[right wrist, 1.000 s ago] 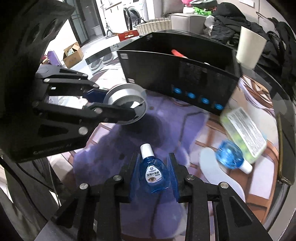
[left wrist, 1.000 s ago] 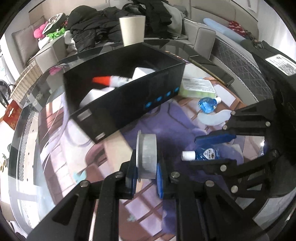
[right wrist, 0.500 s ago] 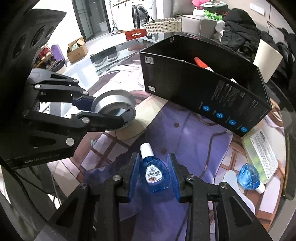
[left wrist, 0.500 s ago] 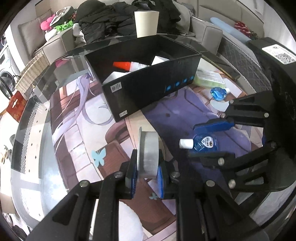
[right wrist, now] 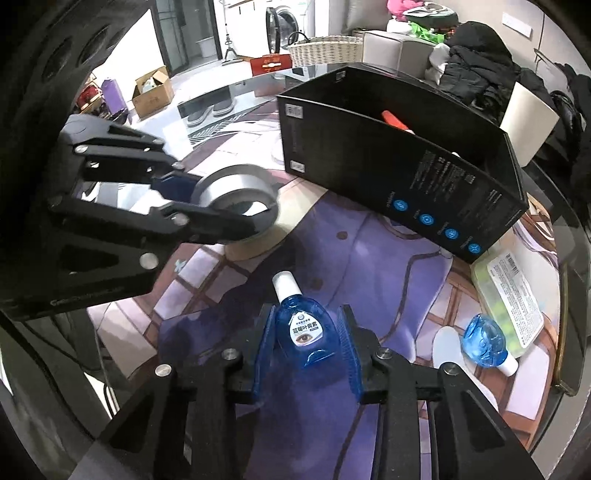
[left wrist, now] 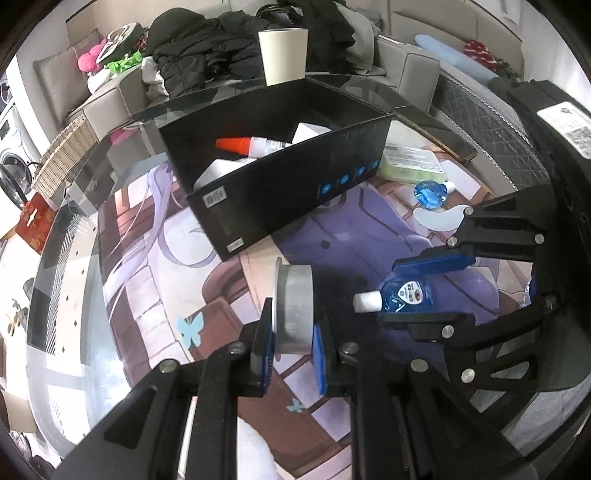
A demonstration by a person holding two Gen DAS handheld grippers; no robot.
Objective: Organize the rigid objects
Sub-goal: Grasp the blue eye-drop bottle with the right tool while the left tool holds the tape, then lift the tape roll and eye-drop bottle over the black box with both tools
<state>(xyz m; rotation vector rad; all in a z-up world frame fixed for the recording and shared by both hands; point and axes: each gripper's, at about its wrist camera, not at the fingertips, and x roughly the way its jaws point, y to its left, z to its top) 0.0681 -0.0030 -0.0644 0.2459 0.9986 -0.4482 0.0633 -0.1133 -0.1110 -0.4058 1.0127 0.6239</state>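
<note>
Carrying step: left tongs (left wrist: 293, 349) closed on tape roll (left wrist: 293, 308), right tongs (right wrist: 306, 352) closed on blue bottle (right wrist: 304, 328). Next: over far black box (left wrist: 295, 184), release inside.

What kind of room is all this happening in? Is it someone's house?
Most likely a lived-in home, probably a living room. A sofa behind the glass table is heaped with dark coats, a washing machine stands in the background beside a wicker basket, and shoes sit on the floor.
</note>
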